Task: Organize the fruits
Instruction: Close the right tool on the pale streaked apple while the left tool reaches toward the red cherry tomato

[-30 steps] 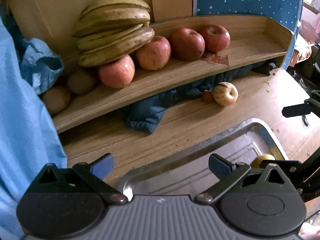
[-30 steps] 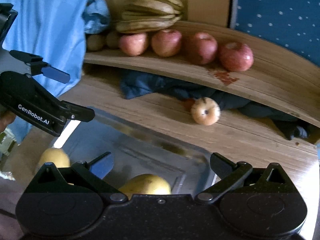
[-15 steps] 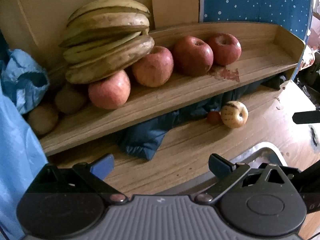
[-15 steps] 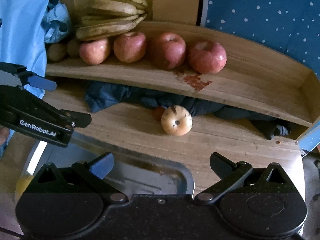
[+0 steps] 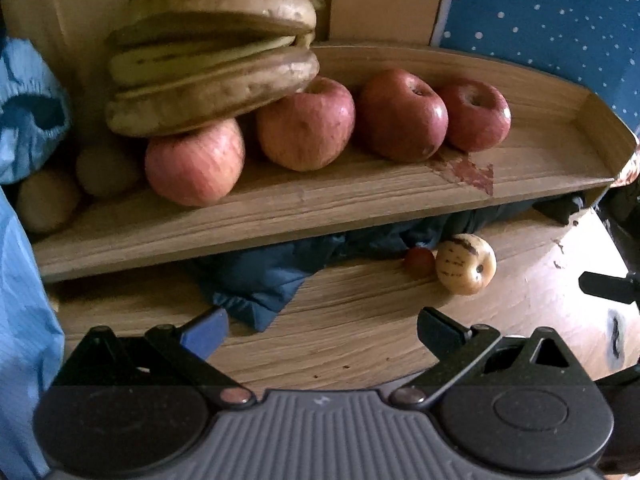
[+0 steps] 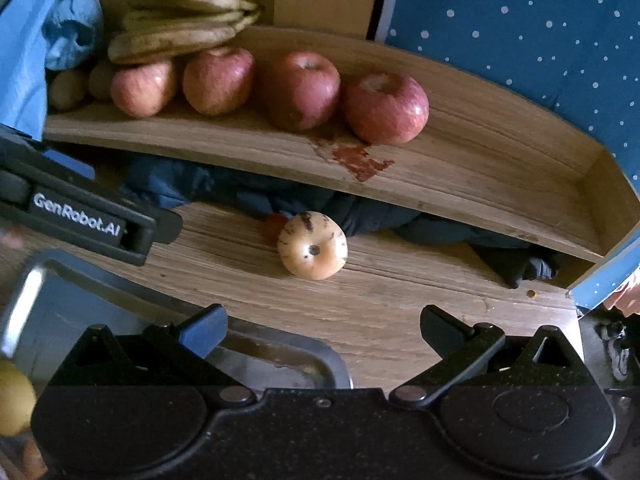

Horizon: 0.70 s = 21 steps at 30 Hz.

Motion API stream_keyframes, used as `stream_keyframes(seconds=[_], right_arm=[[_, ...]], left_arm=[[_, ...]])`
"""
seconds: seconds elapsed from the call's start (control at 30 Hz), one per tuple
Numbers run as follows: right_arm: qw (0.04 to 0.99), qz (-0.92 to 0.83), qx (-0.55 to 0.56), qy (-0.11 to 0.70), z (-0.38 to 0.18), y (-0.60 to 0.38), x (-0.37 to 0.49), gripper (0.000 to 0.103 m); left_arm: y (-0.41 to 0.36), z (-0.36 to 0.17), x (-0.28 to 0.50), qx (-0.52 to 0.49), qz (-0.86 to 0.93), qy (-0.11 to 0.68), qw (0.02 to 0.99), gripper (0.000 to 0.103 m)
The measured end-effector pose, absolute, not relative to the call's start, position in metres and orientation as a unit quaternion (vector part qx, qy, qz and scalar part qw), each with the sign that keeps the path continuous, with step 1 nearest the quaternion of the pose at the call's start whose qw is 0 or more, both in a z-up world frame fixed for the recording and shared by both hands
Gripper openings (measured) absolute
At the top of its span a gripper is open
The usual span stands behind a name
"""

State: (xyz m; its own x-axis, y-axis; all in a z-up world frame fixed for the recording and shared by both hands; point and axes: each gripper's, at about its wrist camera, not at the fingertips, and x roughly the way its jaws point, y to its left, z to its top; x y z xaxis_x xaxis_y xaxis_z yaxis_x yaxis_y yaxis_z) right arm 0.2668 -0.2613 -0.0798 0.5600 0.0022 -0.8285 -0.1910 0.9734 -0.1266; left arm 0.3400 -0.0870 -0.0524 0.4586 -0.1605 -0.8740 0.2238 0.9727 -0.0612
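Both grippers out over the wooden tabletop (image 6: pixel 380 320), facing the shelf. Left gripper (image 5: pixel 322 326) spread wide, nothing between the fingers, hanging above bare wood. Right gripper (image 6: pixel 324 326) likewise gaping and empty, its left finger just over the rim of the metal tray (image 6: pixel 280 354).

Up on the wooden shelf (image 5: pixel 360 196): four red apples (image 5: pixel 306 126) in a row, a bunch of browning bananas (image 5: pixel 216 76) resting on the leftmost ones, a couple of brownish round fruits (image 5: pixel 46 200) tucked at the far left.

Down on the table, a pale striped fruit (image 6: pixel 313 245) lying alone, stem end toward the right camera, touching or just beside a small red fruit (image 5: pixel 419 261) and right at the edge of the dark blue cloth (image 5: pixel 264 280) bunched under the shelf. Well ahead of both grippers, apart from either.

One yellow fruit (image 6: pixel 14 396) blurred at the tray's left edge.
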Motion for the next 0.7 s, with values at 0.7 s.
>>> stream_keyframes(seconds=[0.7], right_arm=[[0.875,0.091,-0.158,0.449,-0.111,-0.258,0.311,0.093]], left_arm=[[-0.095,-0.077,0.359,-0.035,-0.111,0.528,0.841,0.102]])
